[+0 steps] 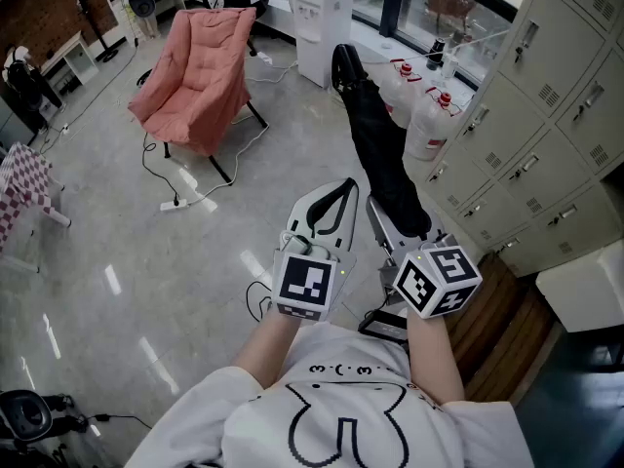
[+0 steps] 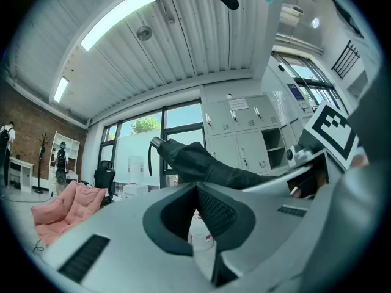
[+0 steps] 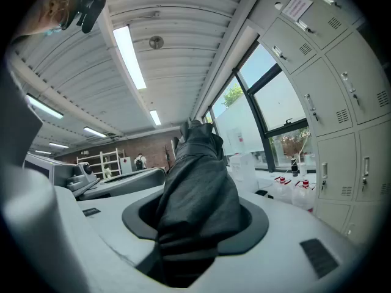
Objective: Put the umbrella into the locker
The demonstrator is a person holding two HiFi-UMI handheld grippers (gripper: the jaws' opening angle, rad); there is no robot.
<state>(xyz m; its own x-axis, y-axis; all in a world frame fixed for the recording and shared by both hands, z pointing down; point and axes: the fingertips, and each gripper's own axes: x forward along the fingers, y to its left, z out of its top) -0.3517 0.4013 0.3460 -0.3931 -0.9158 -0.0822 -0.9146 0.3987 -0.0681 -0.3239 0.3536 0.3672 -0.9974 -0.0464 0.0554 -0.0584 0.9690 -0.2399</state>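
Observation:
A folded black umbrella (image 1: 385, 154) sticks out forward from my right gripper (image 1: 402, 224), whose jaws are shut on its lower end; its strap end points away from me. In the right gripper view the umbrella (image 3: 198, 194) fills the hollow between the jaws. My left gripper (image 1: 336, 198) is beside it to the left, its jaws together with nothing between them. From the left gripper view the umbrella (image 2: 208, 166) crosses just above the jaws. Grey lockers (image 1: 546, 115) stand to the right, doors shut in the head view; one column (image 2: 273, 146) looks open in the left gripper view.
A pink folding chair (image 1: 200, 71) stands ahead on the left, with a cable and power strip (image 1: 180, 201) on the floor by it. A white water dispenser (image 1: 322, 27) and large water bottles (image 1: 429, 115) are ahead near the lockers. A white box (image 1: 585, 291) sits at right.

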